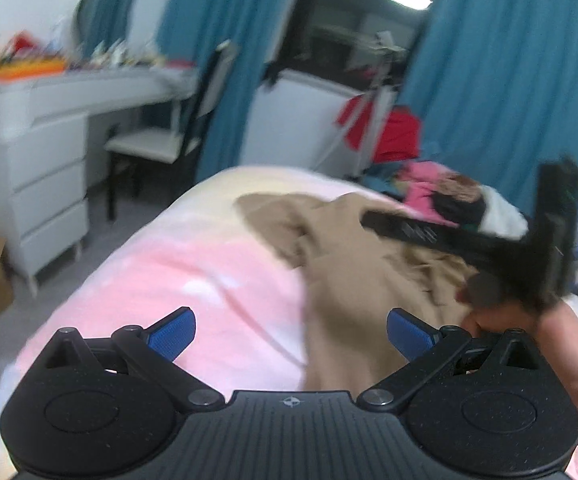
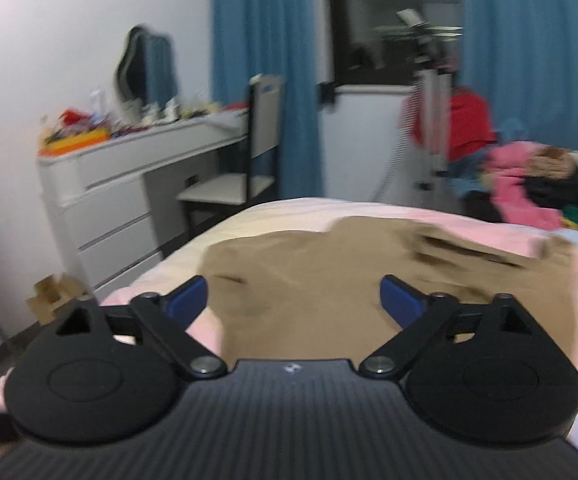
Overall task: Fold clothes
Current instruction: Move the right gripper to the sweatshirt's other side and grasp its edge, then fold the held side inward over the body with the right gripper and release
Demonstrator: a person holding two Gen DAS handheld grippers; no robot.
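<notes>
Blue-padded fingers of the right gripper (image 2: 293,300) stand wide apart and hold nothing; the tan garment (image 2: 329,280) lies directly ahead between them and runs beneath them, crumpled flat on the pink bedspread (image 2: 469,220). Its long axis appears to run across the bed, though blur leaves this uncertain. The left gripper (image 1: 291,334), also spread and empty, hovers over the garment's left edge, mostly above bare bedspread. Judged nearer: the right. Beyond the garment, an unsorted clothes pile (image 2: 537,184).
</notes>
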